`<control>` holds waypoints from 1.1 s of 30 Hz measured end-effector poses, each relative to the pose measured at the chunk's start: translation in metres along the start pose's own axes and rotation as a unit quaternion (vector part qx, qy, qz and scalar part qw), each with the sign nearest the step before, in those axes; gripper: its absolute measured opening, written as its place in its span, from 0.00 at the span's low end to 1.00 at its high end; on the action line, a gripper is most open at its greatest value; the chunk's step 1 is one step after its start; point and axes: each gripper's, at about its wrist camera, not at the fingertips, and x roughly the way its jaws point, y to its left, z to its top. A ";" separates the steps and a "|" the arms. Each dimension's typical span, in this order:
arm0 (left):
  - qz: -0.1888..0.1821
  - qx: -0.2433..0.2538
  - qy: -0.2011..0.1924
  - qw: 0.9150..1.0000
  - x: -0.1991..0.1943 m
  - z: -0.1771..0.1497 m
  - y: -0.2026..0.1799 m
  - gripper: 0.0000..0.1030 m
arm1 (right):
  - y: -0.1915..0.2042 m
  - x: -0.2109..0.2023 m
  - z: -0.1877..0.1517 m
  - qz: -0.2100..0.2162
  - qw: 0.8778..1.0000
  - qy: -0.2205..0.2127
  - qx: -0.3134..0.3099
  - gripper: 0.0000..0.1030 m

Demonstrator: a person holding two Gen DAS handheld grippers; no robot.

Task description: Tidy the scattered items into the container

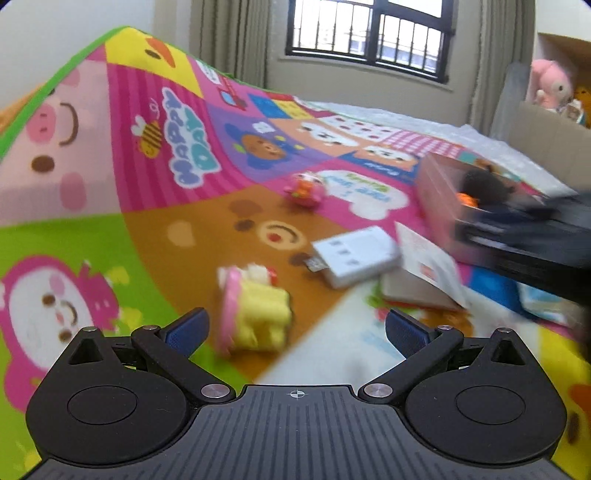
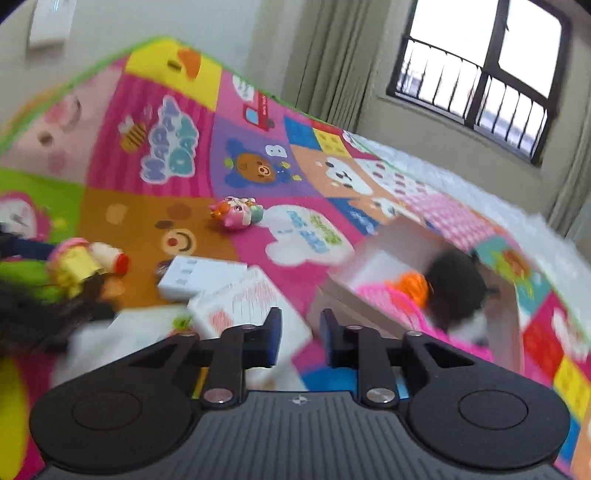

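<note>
My left gripper (image 1: 295,325) is open and empty, just short of a yellow and pink plush toy (image 1: 255,306) lying on the play mat. The toy also shows in the right wrist view (image 2: 83,264). A white power strip (image 1: 356,256) and a white card (image 1: 430,264) lie beyond it. A small pink toy figure (image 1: 304,188) lies farther out. The pink box (image 1: 443,192) on the right holds a black and orange plush (image 1: 484,184). My right gripper (image 2: 297,334) has its jaws a small gap apart, empty, above the mat between the card (image 2: 243,306) and the box (image 2: 369,266).
The colourful play mat (image 1: 166,155) covers the floor. A flat cardboard piece (image 1: 410,291) lies under the card. A cardboard box with plush toys (image 1: 546,110) stands at the far right by the wall. A window (image 1: 369,33) is at the back.
</note>
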 end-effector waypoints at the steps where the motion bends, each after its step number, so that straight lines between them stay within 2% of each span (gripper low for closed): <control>1: -0.006 0.005 0.004 1.000 -0.003 -0.004 -0.003 1.00 | 0.009 0.013 0.006 -0.011 1.000 -0.002 -0.022 0.21; 5: -0.031 0.033 0.023 0.999 -0.005 -0.018 -0.013 1.00 | 0.029 0.066 0.025 -0.039 0.995 0.019 -0.089 0.20; 6: -0.037 0.041 0.029 0.998 -0.004 -0.020 -0.015 1.00 | 0.031 0.075 0.028 -0.036 0.994 0.031 -0.102 0.20; 9: -0.047 0.066 0.042 0.996 0.000 -0.028 -0.021 1.00 | 0.029 0.084 0.027 0.011 0.992 0.065 -0.108 0.20; 13: -0.055 0.077 0.042 0.995 0.005 -0.030 -0.021 1.00 | 0.018 0.057 0.007 0.105 0.986 0.083 -0.097 0.20; 15: -0.055 0.076 0.042 0.995 0.008 -0.028 -0.019 1.00 | 0.014 0.038 -0.010 0.110 0.985 0.077 -0.111 0.20; 19: -0.050 0.082 0.043 0.994 0.018 -0.021 -0.021 1.00 | -0.002 -0.008 -0.039 0.084 0.988 0.052 -0.118 0.23; 21: -0.060 0.079 0.041 0.994 0.020 -0.017 -0.025 1.00 | -0.020 -0.034 -0.047 0.072 0.994 0.034 -0.075 0.47; 22: -0.065 0.077 0.041 0.994 0.022 -0.014 -0.028 1.00 | -0.027 -0.047 -0.052 0.065 0.996 0.022 -0.050 0.72; 23: -0.070 0.078 0.041 0.994 0.024 -0.012 -0.032 1.00 | -0.033 -0.060 -0.058 0.057 0.998 0.008 -0.031 0.83; 25: -0.086 0.084 0.040 0.992 0.024 -0.009 -0.040 1.00 | -0.044 -0.085 -0.074 0.040 0.999 -0.016 -0.004 0.84; 27: -0.110 0.089 0.039 0.989 0.021 -0.008 -0.047 1.00 | -0.055 -0.102 -0.088 0.011 0.999 -0.026 0.018 0.90; 28: -0.125 0.089 0.039 0.987 0.018 -0.008 -0.051 1.00 | -0.062 -0.108 -0.096 -0.010 0.999 -0.031 0.029 0.98; 29: -0.145 0.087 0.040 0.985 0.016 -0.008 -0.054 1.00 | -0.070 -0.113 -0.102 -0.032 0.998 -0.036 0.043 1.00; 33: -0.220 0.074 0.055 0.971 0.016 -0.011 -0.074 1.00 | -0.114 -0.112 -0.118 -0.078 0.987 -0.024 0.136 1.00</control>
